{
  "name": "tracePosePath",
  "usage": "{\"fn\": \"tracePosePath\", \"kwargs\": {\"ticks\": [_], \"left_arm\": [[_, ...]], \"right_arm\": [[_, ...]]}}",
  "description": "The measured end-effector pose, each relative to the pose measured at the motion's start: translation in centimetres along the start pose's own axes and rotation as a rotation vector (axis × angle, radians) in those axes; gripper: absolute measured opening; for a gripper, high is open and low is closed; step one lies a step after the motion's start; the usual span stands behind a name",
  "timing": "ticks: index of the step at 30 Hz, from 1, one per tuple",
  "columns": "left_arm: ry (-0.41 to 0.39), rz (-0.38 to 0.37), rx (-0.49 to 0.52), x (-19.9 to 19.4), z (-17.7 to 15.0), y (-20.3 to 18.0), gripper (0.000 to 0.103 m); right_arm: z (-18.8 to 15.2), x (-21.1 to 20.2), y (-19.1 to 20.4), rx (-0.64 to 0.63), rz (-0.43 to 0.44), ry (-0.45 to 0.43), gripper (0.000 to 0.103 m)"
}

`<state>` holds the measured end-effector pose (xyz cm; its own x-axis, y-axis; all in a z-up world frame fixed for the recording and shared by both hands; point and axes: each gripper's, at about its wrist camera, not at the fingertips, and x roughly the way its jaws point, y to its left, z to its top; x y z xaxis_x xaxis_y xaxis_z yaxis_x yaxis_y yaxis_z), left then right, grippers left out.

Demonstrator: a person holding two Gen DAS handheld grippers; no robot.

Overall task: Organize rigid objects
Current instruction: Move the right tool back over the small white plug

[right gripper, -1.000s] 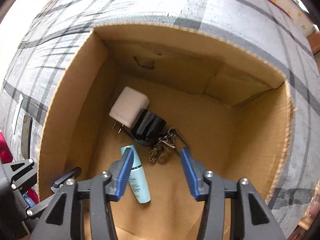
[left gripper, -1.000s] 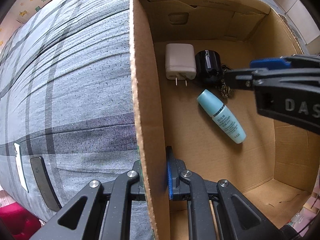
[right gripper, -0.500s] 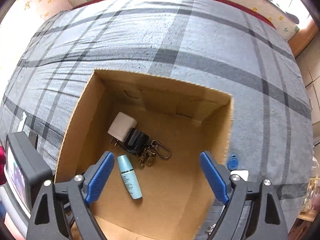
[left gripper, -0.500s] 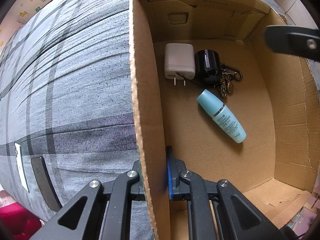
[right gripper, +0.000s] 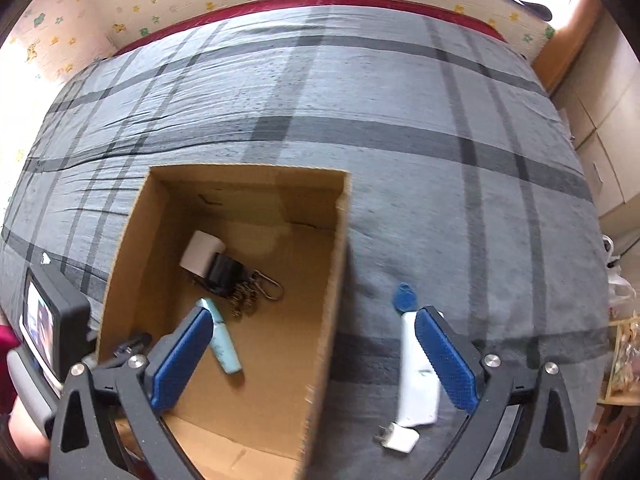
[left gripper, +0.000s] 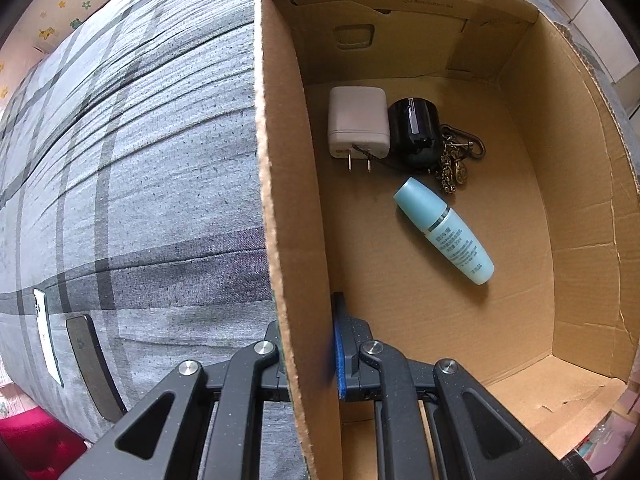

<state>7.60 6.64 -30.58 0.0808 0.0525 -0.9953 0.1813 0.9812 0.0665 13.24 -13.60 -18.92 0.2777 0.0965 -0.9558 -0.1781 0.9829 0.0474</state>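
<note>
Right gripper (right gripper: 316,356) risen above box (right gripper: 324,320), jaws opening, empty; left gripper (left gripper: 308,344) clamps wall.

On the floor of the open cardboard box (left gripper: 288,200), a white wall charger (left gripper: 358,122) touches a black cylindrical cap (left gripper: 414,130) with a brass keyring (left gripper: 456,160). A teal bottle (left gripper: 444,230) lies on its side nearby. Outside, on the bedspread, lie a blue tag (right gripper: 405,297), a white oblong device (right gripper: 416,376) and a small white plug (right gripper: 399,440).

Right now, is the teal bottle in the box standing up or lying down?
Lying down. The teal bottle rests on its side on the floor of the cardboard box, cap end toward the keychain.
</note>
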Motion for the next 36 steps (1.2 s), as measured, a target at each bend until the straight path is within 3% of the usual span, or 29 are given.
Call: {"fn": "tracePosePath", "kwargs": {"ticks": [18,36], "left_arm": [[-0.004,0.013,0.004,-0.1,-0.3,-0.1,0.013],[-0.004,0.016,0.012,-0.1,-0.3,-0.1,0.013]], "right_arm": [[-7.2,-0.3,-9.0,0.147,-0.132,0.068,0.103],[-11.9,5.9,-10.4,0.297,-0.080,0.214,0.103]]}}
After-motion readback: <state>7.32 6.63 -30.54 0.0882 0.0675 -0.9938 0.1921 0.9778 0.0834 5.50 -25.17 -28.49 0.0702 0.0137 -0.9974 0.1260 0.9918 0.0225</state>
